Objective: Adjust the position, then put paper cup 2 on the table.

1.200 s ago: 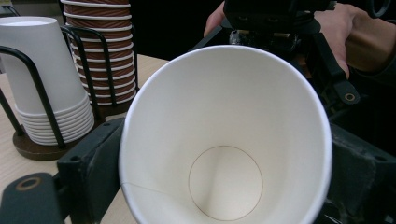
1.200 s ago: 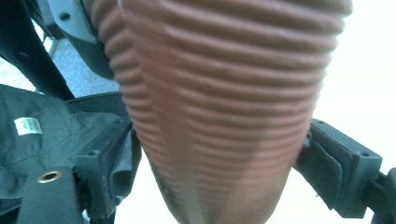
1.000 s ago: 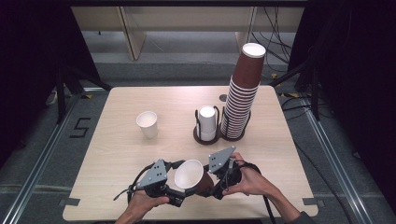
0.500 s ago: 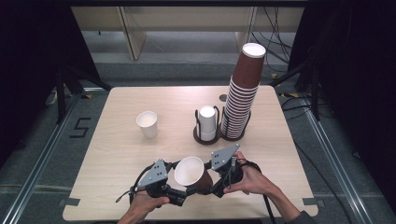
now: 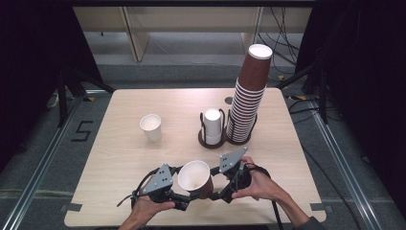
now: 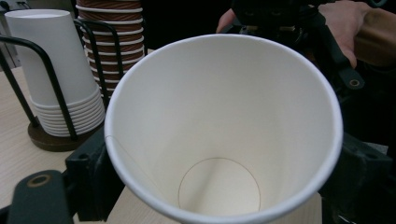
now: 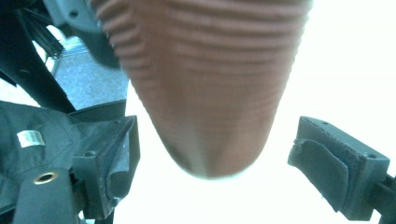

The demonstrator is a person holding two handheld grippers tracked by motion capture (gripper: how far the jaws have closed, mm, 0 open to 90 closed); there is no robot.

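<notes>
the cup [image 5: 194,178] sits tilted above the near edge of the worktop [image 5: 119,158], between the two grippers, its mouth facing up and toward the camera. it is a brown ribbed paper cup with a white inside, so it looks light, thin-walled and easy to crush; the ribbed wall should give some bite, and the stiff rolled rim and the base are the safer places to squeeze, gently.

the left gripper [image 5: 184,201] has its fingers [image 6: 91,175] on either side of the cup's wall, and they have just been closing on it; they look to be pressing it. the right gripper [image 5: 218,194] has its fingers [image 7: 109,163] wide, standing clear of the cup's lower end on both sides, and they have just been opening.

against the earlier frames, the cup has passed from the right gripper's hold to the left one's, while both hands stay almost where they were. farther off, the white cup [image 5: 151,127], the rack [image 5: 212,139] of white cups and the tall brown stack [image 5: 249,96] are unchanged.
</notes>
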